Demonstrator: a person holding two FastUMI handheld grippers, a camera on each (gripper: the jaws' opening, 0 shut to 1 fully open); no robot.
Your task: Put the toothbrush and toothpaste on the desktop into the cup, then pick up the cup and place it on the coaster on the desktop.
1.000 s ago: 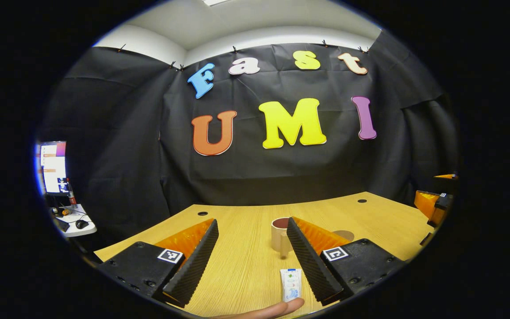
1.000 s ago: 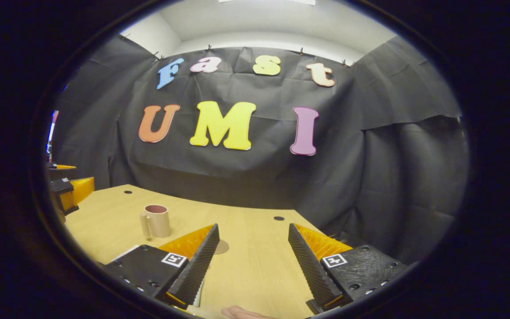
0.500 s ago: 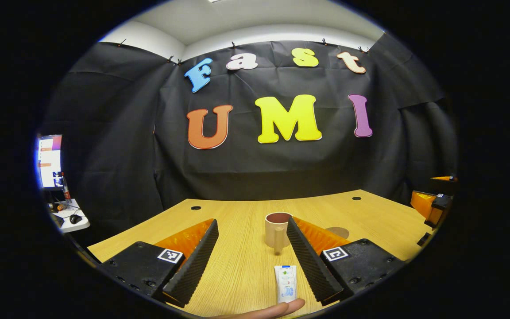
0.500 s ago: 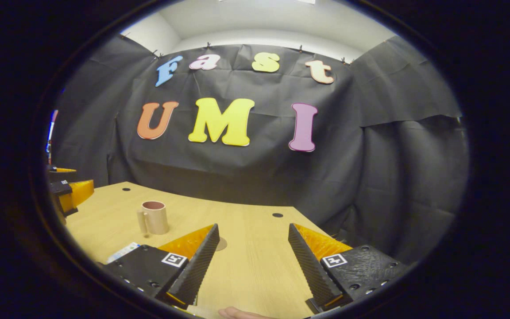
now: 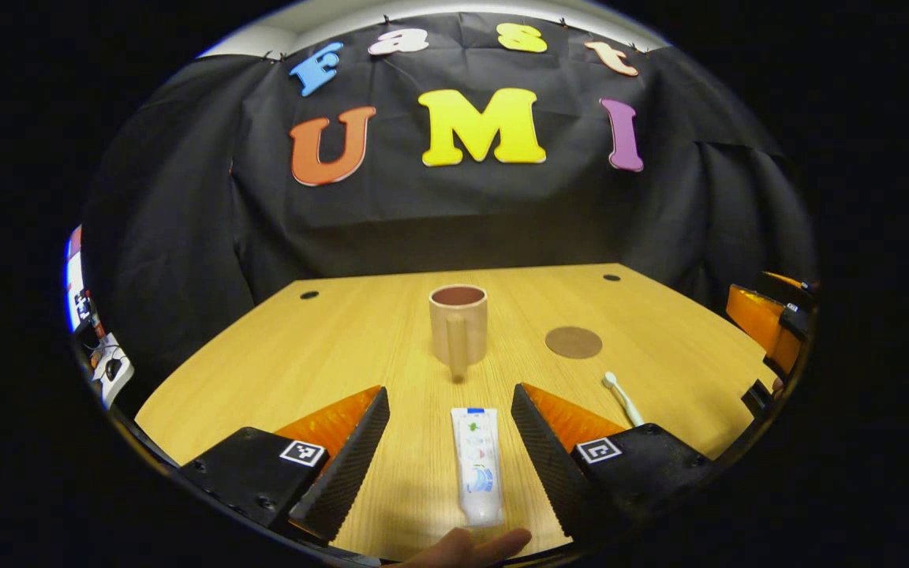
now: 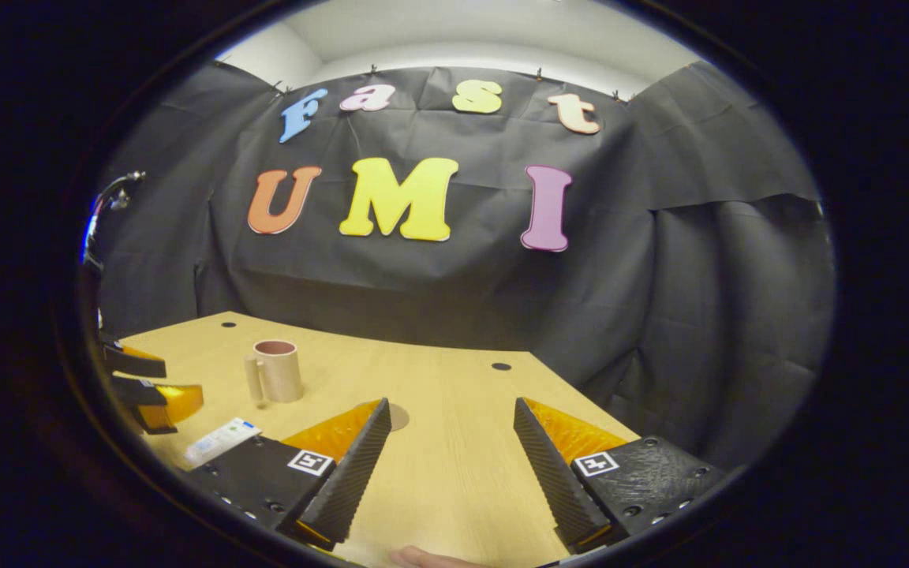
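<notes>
A white toothpaste tube (image 5: 476, 464) lies flat on the wooden desktop (image 5: 344, 347), lengthwise between the spread fingers of my left gripper (image 5: 448, 454), which is open. Beyond it stands a beige cup (image 5: 458, 321) with its handle turned toward me. A round brown coaster (image 5: 573, 342) lies to the cup's right, and a white toothbrush (image 5: 622, 398) lies near the coaster. In the right gripper view my right gripper (image 6: 447, 465) is open above bare desktop (image 6: 454, 473); the cup (image 6: 278, 371), toothpaste (image 6: 222, 440) and the left gripper (image 6: 143, 383) sit off to its left.
The desktop has small dark cable holes (image 5: 309, 295) near its far edge. A side table with a screen (image 5: 95, 347) stands at the far left, off the desk. A fingertip (image 5: 470, 548) shows at the bottom edge.
My left gripper has tilted down and drawn nearer the desktop, so the toothpaste now lies between its fingers and the toothbrush and coaster have come into sight. The right gripper barely moved.
</notes>
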